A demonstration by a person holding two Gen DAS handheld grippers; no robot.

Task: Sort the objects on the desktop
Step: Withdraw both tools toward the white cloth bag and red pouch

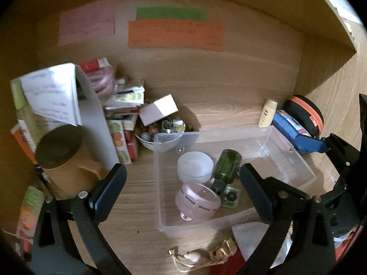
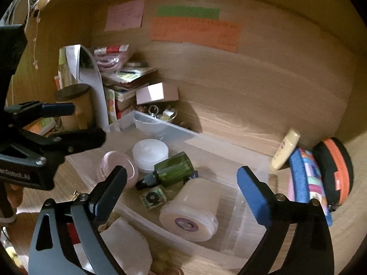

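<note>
Very little lettering here can be made out. The body of the left gripper [image 2: 75,123], seen from the right wrist camera, carries white lettering that reads as "enRobot.AI", cut off at the frame's edge. The orange note [image 1: 175,35], the pink note [image 1: 86,24] and the white sheet [image 1: 51,96] show handwriting or print, and the pink jar [image 1: 197,201] has a band of repeated dark words, all too blurred to read.
</note>
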